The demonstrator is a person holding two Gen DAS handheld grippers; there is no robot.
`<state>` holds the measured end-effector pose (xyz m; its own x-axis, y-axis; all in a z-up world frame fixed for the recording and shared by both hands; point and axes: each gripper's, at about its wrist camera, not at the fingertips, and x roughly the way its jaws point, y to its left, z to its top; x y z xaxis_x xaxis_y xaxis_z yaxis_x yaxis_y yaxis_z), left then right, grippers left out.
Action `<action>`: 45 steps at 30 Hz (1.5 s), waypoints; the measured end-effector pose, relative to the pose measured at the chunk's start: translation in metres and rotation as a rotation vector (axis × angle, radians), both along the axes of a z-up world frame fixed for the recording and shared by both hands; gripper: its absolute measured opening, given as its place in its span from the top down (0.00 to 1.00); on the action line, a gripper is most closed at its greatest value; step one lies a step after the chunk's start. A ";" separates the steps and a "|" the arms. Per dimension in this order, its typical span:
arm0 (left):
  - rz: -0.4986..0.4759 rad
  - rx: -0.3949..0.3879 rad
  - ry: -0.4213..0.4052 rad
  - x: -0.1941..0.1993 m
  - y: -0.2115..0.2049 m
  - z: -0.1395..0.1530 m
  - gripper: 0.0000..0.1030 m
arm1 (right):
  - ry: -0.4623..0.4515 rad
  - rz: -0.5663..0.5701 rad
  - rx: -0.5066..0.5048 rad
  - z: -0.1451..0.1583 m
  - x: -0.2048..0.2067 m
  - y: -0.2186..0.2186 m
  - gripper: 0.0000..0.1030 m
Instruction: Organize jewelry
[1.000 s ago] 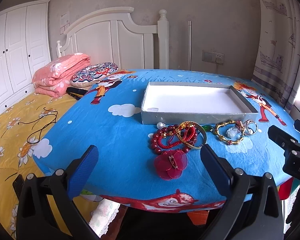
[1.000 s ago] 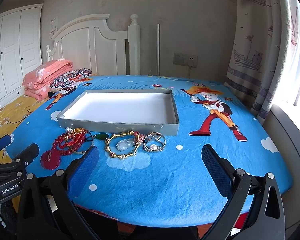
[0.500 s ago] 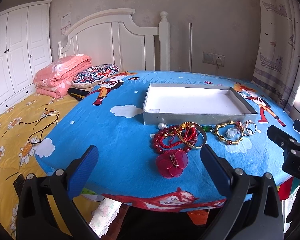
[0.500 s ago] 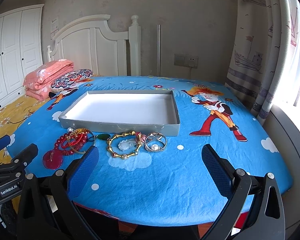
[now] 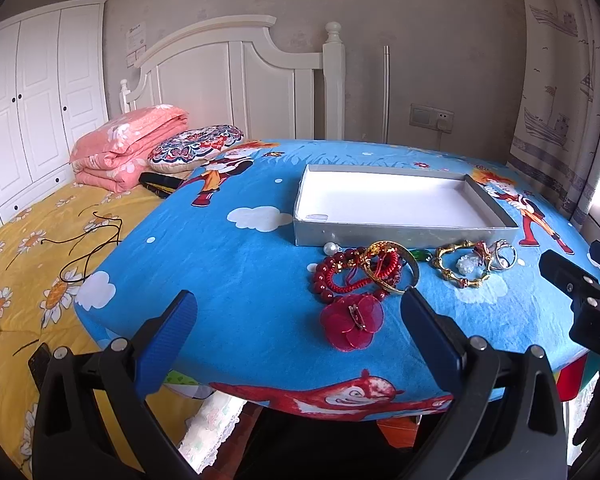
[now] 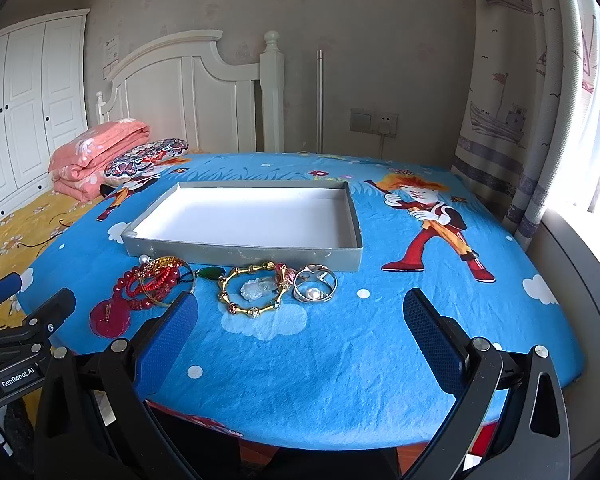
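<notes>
Left gripper (image 5: 298,330), black frame with blue ribbed pads, jaws spread wide and holding nothing, hovers over the near edge of the blue cartoon-print tablecloth (image 5: 240,272); the red fabric flower brooch (image 5: 353,321) lies between its pads, untouched. Right gripper (image 6: 300,330), same build, also spread wide and empty, above bare cloth at the near edge, jewelry just beyond its left pad (image 6: 168,340). Each gripper shows at the side of the other's view. Jewelry sits in a row on the cloth, just in front of the shallow grey cardboard tray with white inside (image 6: 244,248), which holds nothing. From the left: brooch, dark red bead bracelet (image 5: 332,276) tangled with red cord strands and a plain gold bangle (image 5: 396,268), a loose white pearl (image 5: 331,247) near the tray's front corner, a green stone pendant (image 6: 211,273), a gold bamboo-link bracelet (image 6: 252,292) ringing a clear crystal charm (image 6: 256,289), then a silver ring with a pearl (image 6: 315,288) touching the bracelet. Further out: yellow daisy bedspread (image 5: 28,248) with a black cord (image 5: 88,248), folded pink quilt (image 5: 128,148), patterned round cushion (image 5: 196,148), white headboard (image 5: 240,80), white wardrobe (image 5: 32,100), ship-print curtain (image 6: 512,100).
</notes>
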<state>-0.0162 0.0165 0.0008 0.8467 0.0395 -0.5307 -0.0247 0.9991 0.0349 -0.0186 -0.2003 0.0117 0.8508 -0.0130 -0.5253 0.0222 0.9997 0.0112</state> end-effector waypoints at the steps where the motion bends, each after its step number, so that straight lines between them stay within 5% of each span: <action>1: -0.001 -0.001 -0.001 0.000 0.000 0.000 0.04 | 0.000 0.000 0.000 0.000 0.000 0.000 0.07; 45: -0.024 -0.007 0.011 -0.001 0.002 0.000 0.04 | 0.002 0.016 0.001 -0.004 -0.002 0.000 0.07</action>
<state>-0.0174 0.0189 0.0008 0.8417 0.0156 -0.5397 -0.0003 0.9996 0.0284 -0.0207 -0.1998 0.0075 0.8499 0.0009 -0.5269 0.0064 0.9999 0.0121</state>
